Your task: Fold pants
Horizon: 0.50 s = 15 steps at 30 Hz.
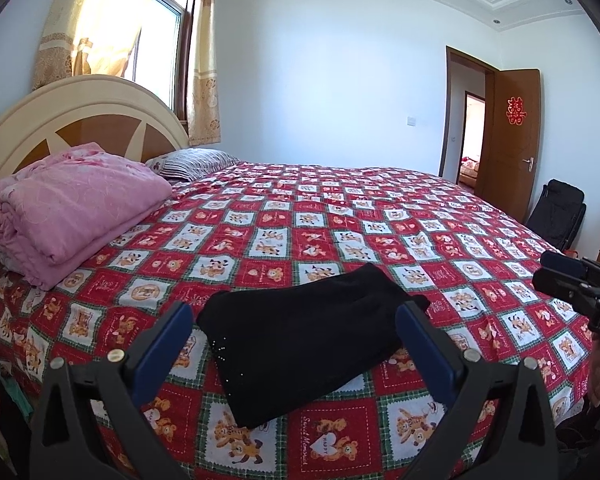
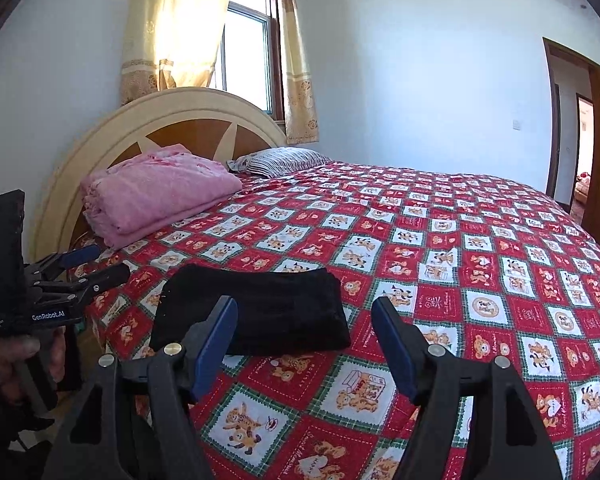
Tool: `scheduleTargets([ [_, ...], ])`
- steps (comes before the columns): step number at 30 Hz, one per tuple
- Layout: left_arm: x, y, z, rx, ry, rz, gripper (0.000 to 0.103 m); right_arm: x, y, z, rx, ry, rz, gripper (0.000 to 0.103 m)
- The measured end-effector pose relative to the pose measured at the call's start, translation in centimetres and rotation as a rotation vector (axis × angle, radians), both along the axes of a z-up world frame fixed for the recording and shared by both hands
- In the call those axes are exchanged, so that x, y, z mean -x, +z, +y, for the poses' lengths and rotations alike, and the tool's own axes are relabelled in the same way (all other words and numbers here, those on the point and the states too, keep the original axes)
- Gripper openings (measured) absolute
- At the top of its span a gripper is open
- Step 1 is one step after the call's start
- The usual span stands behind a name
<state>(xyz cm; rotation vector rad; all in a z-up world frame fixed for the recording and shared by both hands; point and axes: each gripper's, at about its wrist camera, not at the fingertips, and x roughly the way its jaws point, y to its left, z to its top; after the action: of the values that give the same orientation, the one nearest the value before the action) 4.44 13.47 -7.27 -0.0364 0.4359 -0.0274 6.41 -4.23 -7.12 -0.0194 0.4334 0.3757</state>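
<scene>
Near the bed's front edge: left tongs [image 1: 294,320] and right tongs [image 2: 304,318], both released, empty, clear of the cloth. Black pants [image 1: 300,328], folded compact, lying flat on the bed [image 1: 420,216] near that edge. Advice: press creases flat, square the corners.

Black pants [image 1: 300,344] folded flat, compact rectangle, on bedspread [image 1: 380,216]
</scene>
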Motion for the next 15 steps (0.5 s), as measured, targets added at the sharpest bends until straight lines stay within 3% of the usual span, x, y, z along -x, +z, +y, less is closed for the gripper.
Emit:
scheduleTargets([
  [15, 0.07, -0.13, -0.64, -0.007, -0.015, 0.01, 0.103, 0.02, -0.13, 0.17, -0.019, 0.01, 0.014, 0.072],
])
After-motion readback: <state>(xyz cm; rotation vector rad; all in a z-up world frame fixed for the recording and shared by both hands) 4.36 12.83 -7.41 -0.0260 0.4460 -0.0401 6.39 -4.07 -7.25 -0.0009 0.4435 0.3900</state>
